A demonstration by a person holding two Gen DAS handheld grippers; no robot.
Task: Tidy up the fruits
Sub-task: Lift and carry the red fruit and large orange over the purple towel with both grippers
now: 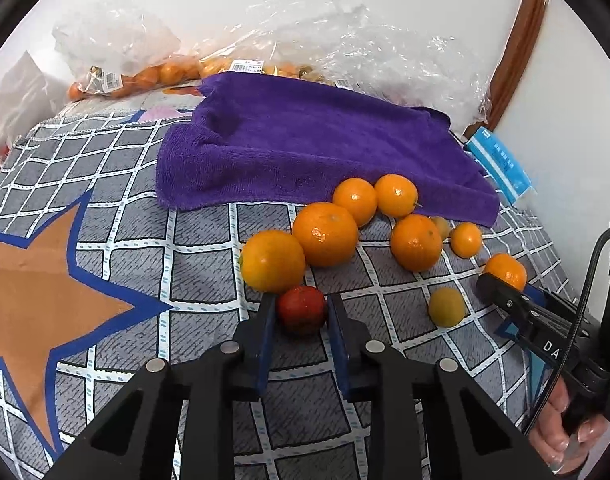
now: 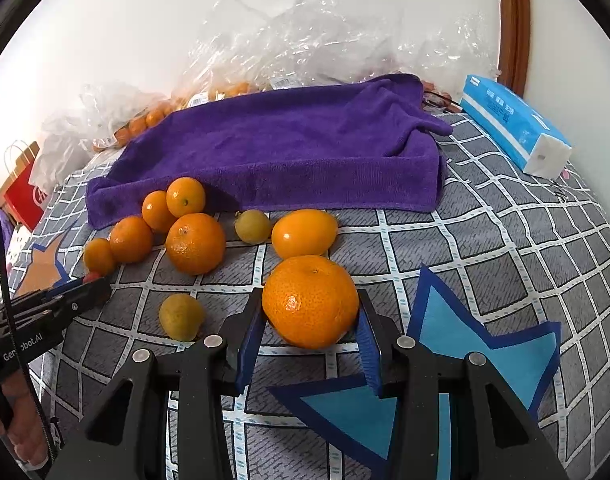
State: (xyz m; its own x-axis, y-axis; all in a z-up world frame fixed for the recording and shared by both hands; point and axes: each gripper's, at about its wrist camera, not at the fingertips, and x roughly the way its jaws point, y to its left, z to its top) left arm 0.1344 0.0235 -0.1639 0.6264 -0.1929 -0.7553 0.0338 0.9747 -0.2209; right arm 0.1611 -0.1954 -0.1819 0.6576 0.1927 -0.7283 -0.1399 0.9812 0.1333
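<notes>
My left gripper (image 1: 301, 312) is clamped on a small dark red fruit (image 1: 301, 309) — its blue pads press both sides of it as it sits on the grey checked cloth (image 1: 125, 240), just in front of a large orange (image 1: 272, 261). My right gripper (image 2: 311, 320) grips a big mandarin (image 2: 310, 301) between its pads, which meet the peel on either side; the fruit rests low against the cloth near a blue star print (image 2: 485, 340). Between the two grippers lie loose fruits: a cluster of oranges and smaller mandarins along the front edge of the purple towel (image 1: 305, 144), and two small yellowish fruits, one (image 2: 181, 317) just left of my right gripper. Behind the towel sit clear plastic bags (image 1: 345, 40) with more orange fruit, and a blue tissue pack (image 2: 513, 124) lies at the right.
</notes>
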